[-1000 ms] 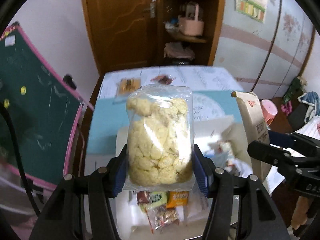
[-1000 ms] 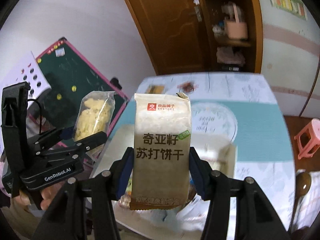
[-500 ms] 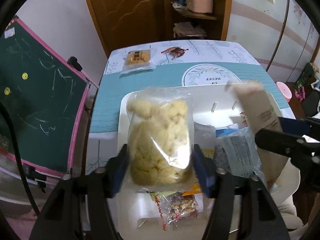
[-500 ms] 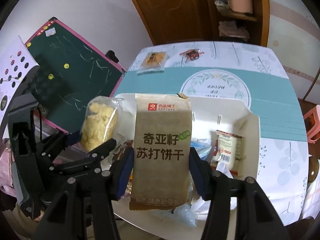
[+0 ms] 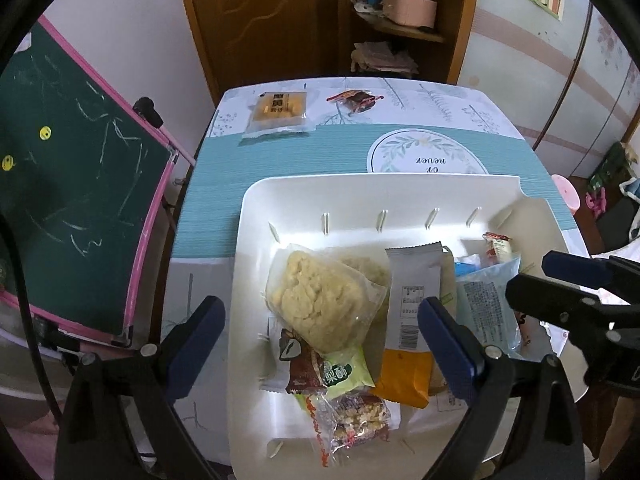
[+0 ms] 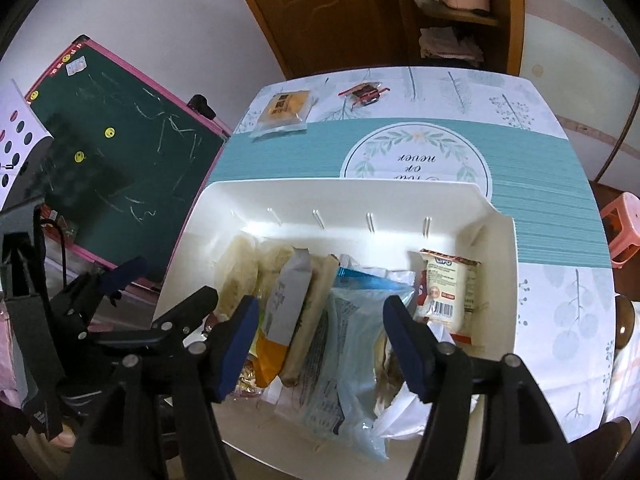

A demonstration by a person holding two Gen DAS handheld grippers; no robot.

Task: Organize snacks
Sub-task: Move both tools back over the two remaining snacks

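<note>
A white tray [image 5: 256, 216] on the table holds several snack packs. The clear bag of yellow puffs [image 5: 324, 300] lies in its left part. My left gripper [image 5: 322, 344] hovers over the bag with its jaws opening wide, and the pads do not touch it. The grey-brown cracker pack [image 6: 292, 308] leans on edge among the other packs. My right gripper [image 6: 320, 344] stands above it, jaws opening, with the pads clear of every pack. Each gripper also shows in the other's view: the right gripper [image 5: 530, 272] and the left gripper [image 6: 168, 284].
On the table beyond the tray lie a yellow cake pack [image 5: 280, 114] and a small red-wrapped snack [image 5: 356, 100]. A green chalkboard [image 5: 72, 184] stands close to the table's left edge. A pink stool [image 6: 624, 224] is on the right. A bluish clear bag [image 6: 352, 344] and a white biscuit pack [image 6: 444, 292] fill the tray's right half.
Both grippers sank toward the tray and their jaws widened. The puff bag left the left gripper and the cracker pack left the right; both now rest in the tray.
</note>
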